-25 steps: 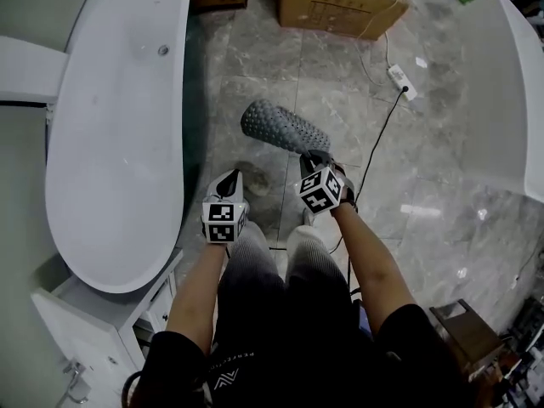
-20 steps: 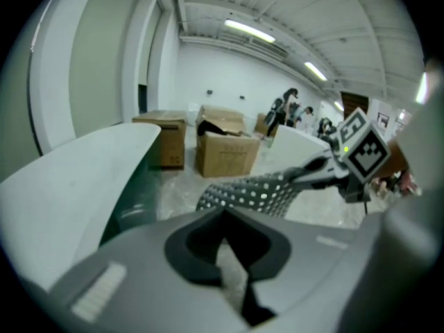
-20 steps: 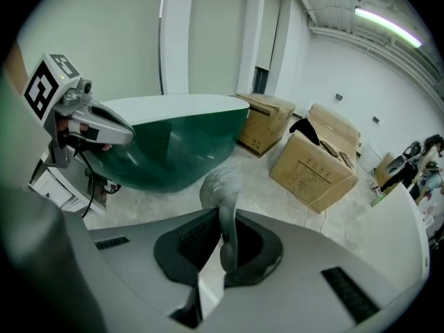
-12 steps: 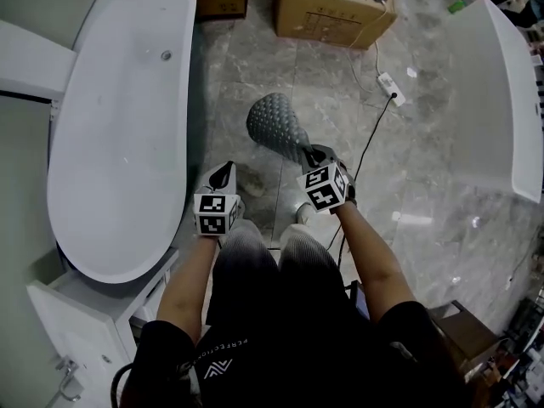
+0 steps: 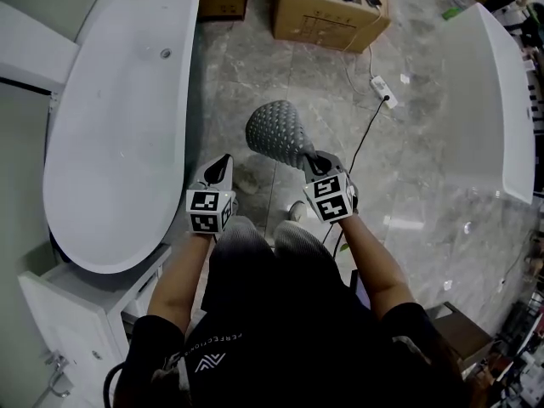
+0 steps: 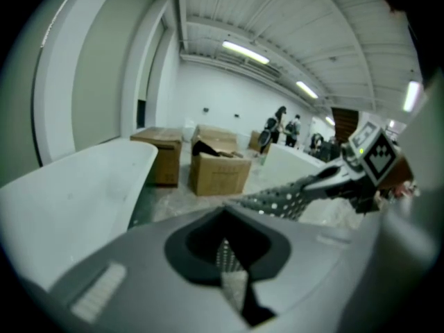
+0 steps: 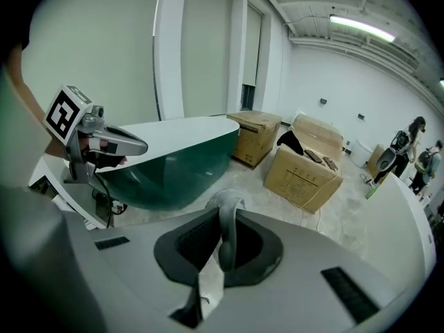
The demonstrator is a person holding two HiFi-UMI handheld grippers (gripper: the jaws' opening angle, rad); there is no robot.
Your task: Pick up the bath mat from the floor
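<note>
Two grippers are held out in front of the person's knees, side by side and a little apart. The right gripper (image 5: 311, 159) is pinching one end of the bath mat (image 5: 276, 129). In the right gripper view a narrow grey fold of the mat stands edge-on between the jaws. Beyond the tips of this gripper, the grey, bump-covered mat juts out forward and to the left, clear of the marble floor (image 5: 425, 185).

The left gripper (image 5: 223, 165) has its jaws pressed together with nothing between them. In its own view the mat shows ahead and to the right, running across to the right gripper.

Left of the left gripper lies a long white bathtub (image 5: 119, 143). Farther ahead of both grippers stands a cardboard box (image 5: 327, 14). Ahead and to the right of the right gripper, a white power strip (image 5: 380, 90) lies on the floor, with its black cable running back past that gripper. Well off to the right is another white tub (image 5: 489, 100).
</note>
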